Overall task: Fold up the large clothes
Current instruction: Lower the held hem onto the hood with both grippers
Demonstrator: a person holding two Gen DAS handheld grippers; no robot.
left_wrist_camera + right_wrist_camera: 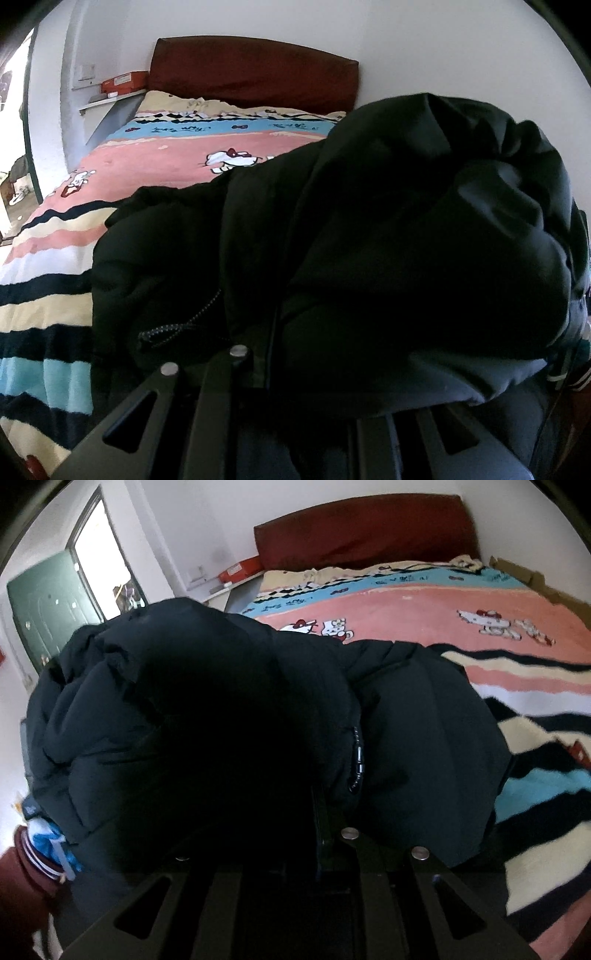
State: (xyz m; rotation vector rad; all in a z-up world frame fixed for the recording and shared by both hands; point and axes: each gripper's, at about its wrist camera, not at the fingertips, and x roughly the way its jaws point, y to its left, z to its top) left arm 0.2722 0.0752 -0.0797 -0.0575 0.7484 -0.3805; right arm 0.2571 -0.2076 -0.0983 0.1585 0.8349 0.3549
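On the bed, near its foot, lies the big black puffy coat (pixel 369 240), bunched up in a high lump on the striped cartoon blanket (pixel 48 314). In the left view the coat fills everything from 12 o'clock round to 6 o'clock; in the right view the coat (pixel 203 720) fills from 6 o'clock round to 12 o'clock, so it sits between the two hands.

The left gripper (pixel 280 363) has its fingers pressed nearly together, and the coat's edge comes right down into them. It looks like they pinch the cloth, but it is too dark there to be sure. The right gripper (pixel 321 845) is the same: fingers almost shut, coat folds piled over the tips, most likely a pinch on the hem next to the zipper (pixel 357 760).

The step seems to be laying the coat down to spread it flat. To do it well, keep both pinches tight and pull the two hands apart, toward 9 o'clock for the left and 3 o'clock for the right, so the lump stretches out. Lower it slowly so the puffy part does not roll back. Keep the zipper side facing one way, and smooth the sleeves before any fold.

For boxes, a red box (pixel 240 568) sits on a little shelf (pixel 110 99) by the dark red headboard (pixel 369 528), at 11 o'clock. Its lid is on, so nothing inside shows
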